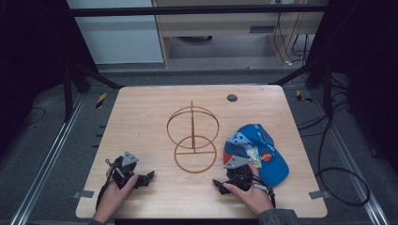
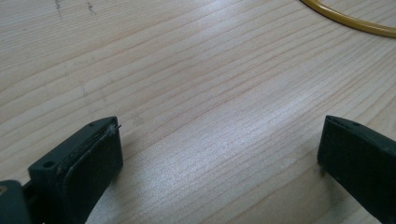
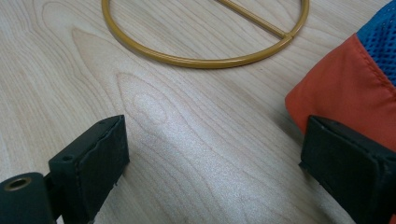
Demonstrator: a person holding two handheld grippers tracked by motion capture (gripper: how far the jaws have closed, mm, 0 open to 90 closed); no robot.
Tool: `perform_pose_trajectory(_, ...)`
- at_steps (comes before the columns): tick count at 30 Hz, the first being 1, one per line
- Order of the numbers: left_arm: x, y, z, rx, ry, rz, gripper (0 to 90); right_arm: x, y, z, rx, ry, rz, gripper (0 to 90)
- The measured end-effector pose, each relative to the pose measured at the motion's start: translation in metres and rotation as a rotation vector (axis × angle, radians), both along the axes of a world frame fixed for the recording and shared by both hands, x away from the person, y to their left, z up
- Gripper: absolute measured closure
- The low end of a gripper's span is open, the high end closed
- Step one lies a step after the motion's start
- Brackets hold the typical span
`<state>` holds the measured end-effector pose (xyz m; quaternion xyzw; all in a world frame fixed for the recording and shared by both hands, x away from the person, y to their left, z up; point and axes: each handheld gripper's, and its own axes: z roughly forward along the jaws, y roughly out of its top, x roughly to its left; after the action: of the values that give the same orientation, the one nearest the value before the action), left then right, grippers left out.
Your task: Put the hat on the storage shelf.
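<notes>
The left tongs [image 1: 149, 177] and right tongs [image 1: 218, 183] lay low near the 6 o'clock edge of the counter [image 1: 141, 112], each with its jaws wide apart and nothing between them. Bare wood stayed free between both. A gold wire stand [image 1: 193, 139] stood at the centre. The blue and orange cap [image 1: 263, 150] lay at 4 o'clock, its orange part just beside one jaw of the right tongs. A small dark disc [image 1: 232, 98] sat toward 12 o'clock.

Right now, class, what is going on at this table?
A person rests a gripper in each hand on the wooden table. The left gripper and right gripper are both open and empty. A gold wire stand sits mid-table; a blue and orange cap lies beside the right gripper, untouched.
</notes>
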<state>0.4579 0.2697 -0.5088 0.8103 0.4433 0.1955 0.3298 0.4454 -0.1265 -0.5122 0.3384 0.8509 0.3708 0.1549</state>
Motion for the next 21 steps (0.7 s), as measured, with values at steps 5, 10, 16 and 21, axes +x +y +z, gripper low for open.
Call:
perform_pose_trajectory(5,0.0,0.0,0.0,0.001,0.0,-0.001,0.0,-0.001,-0.001,0.0,-0.003,0.003,-0.003,7.9)
perform_pose_trajectory(10,0.0,0.0,0.0,-0.001,0.0,-0.001,0.0,-0.001,-0.001,0.0,-0.001,0.001,-0.007,7.9)
perform_pose_trajectory(16,0.0,0.0,0.0,-0.004,-0.001,0.001,0.0,-0.004,-0.002,0.004,-0.028,0.006,-0.009,10.9)
perform_pose_trajectory(21,0.0,0.0,0.0,-0.002,0.0,-0.001,0.0,-0.014,-0.005,0.019,-0.044,0.0,0.022,11.1)
